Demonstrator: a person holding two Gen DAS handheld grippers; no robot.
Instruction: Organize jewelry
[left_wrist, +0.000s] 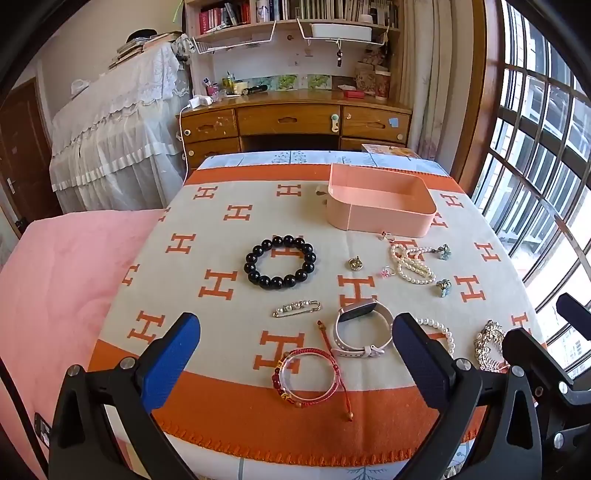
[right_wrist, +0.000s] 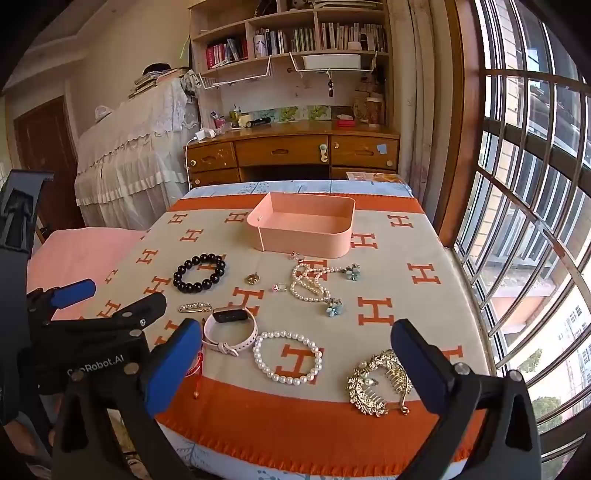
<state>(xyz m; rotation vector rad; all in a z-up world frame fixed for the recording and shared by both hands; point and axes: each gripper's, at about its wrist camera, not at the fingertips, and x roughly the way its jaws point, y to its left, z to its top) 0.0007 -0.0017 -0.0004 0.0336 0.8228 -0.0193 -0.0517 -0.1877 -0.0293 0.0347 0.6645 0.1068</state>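
An empty pink box (left_wrist: 380, 214) (right_wrist: 306, 230) stands at the far side of the orange-and-cream cloth. In front of it lie a black bead bracelet (left_wrist: 279, 262) (right_wrist: 199, 272), a pearl necklace with blue flower clips (left_wrist: 412, 264) (right_wrist: 310, 286), a pearl pin (left_wrist: 296, 308), a pink watch band (left_wrist: 360, 334) (right_wrist: 231, 330), a red cord bangle (left_wrist: 308, 380), a pearl bracelet (right_wrist: 287, 357) and a gold hair comb (right_wrist: 380, 384). My left gripper (left_wrist: 295, 363) is open above the bangle. My right gripper (right_wrist: 295, 363) is open above the pearl bracelet and comb.
A small gold pendant (left_wrist: 355, 263) and a pink-stone ring (left_wrist: 388, 272) lie mid-cloth. A pink blanket (left_wrist: 62, 280) lies left of the cloth. A wooden desk (left_wrist: 295, 122) stands behind. A barred window (right_wrist: 524, 221) runs along the right edge.
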